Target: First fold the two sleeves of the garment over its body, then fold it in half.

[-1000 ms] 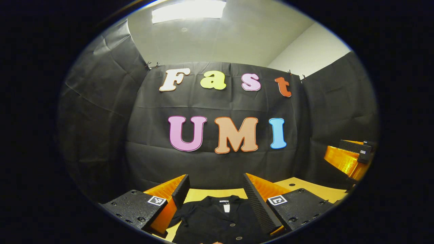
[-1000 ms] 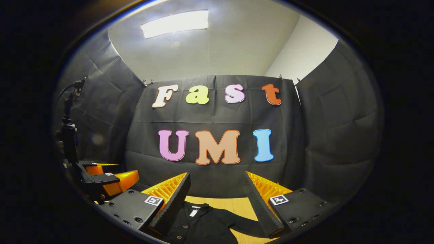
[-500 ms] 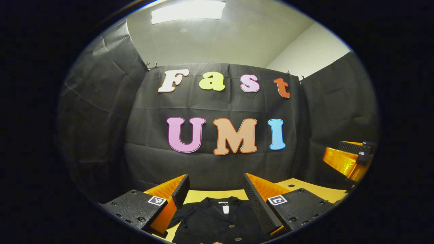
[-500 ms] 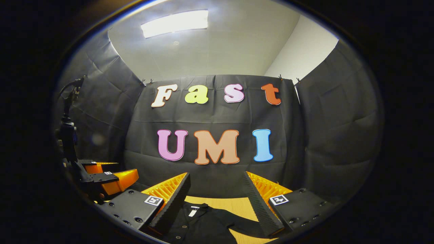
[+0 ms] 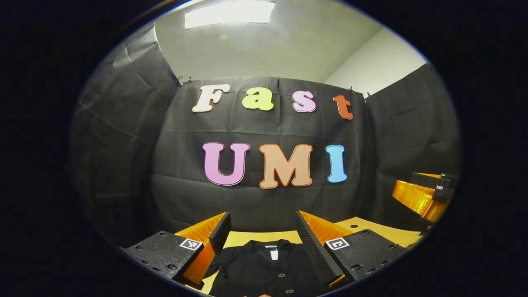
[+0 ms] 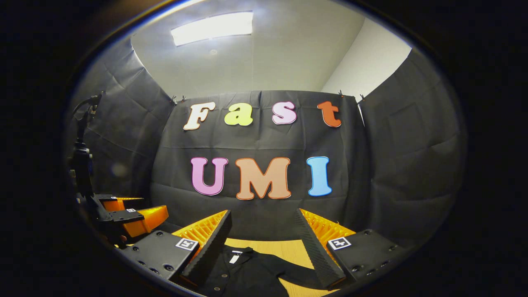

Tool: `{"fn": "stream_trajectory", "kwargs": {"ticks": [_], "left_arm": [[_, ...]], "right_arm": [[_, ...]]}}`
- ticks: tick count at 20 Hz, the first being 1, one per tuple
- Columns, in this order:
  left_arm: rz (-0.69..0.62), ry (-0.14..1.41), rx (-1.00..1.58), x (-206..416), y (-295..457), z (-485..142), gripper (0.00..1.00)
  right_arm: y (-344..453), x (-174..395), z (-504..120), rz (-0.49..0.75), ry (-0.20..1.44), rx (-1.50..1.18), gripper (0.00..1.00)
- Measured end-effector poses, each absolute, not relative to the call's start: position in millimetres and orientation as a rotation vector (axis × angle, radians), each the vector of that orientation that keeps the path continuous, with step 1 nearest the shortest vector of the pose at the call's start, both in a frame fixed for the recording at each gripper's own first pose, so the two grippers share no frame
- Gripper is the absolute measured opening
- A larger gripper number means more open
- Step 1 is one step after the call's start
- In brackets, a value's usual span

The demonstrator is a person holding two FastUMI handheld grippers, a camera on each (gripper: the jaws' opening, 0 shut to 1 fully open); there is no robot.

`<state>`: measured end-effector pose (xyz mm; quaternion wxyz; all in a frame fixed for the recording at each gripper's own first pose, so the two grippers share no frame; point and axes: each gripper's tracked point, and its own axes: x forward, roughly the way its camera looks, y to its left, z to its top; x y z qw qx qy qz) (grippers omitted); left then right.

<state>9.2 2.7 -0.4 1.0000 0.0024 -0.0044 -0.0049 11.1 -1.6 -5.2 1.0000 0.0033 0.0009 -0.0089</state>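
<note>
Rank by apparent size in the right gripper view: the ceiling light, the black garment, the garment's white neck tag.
1. Black garment, though it lies nearest the camera and is partly hidden, so its lead over the light is unsure.
2. Ceiling light.
3. White neck tag, clearly smallest.

Ceiling light panel (image 5: 229, 13) glares overhead, booth below dim, fisheye bends edges, pics w/o blur.

Worktop (image 5: 371, 229): light wood, with small round holes in the surface on the right in the left gripper view. Black buttoned garment (image 5: 264, 270) lies flat on it, collar toward the booth's back wall, white tag at the neck. In the right gripper view one sleeve (image 6: 297, 274) lies out flat to the side on the bare wood.
</note>
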Motion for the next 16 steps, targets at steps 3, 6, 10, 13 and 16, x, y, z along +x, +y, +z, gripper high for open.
{"fn": "stream_trajectory", "kwargs": {"ticks": [3, 6, 10, 13, 16], "left_arm": [[-0.011, -0.010, 0.004, 8.9, 3.8, -1.4, 0.92], [-0.012, -0.011, 0.002, 8.4, 4.5, -0.1, 0.92], [-0.014, -0.013, -0.002, 7.8, 5.5, -0.9, 0.92], [-0.016, -0.010, -0.006, 7.0, 5.9, -2.1, 0.93], [-0.013, -0.010, -0.009, 7.4, 6.5, -2.2, 0.92]], "right_arm": [[-0.5, 10.9, -5.5, -0.018, 0.000, 0.005, 0.98], [-0.1, 10.4, -4.3, -0.020, -0.003, 0.005, 0.99], [1.1, 10.0, -3.9, -0.023, -0.004, 0.004, 0.98], [-0.1, 10.6, -4.2, -0.027, -0.001, -0.002, 0.98], [-5.6, 10.7, -3.5, -0.025, 0.003, -0.014, 0.98]]}}
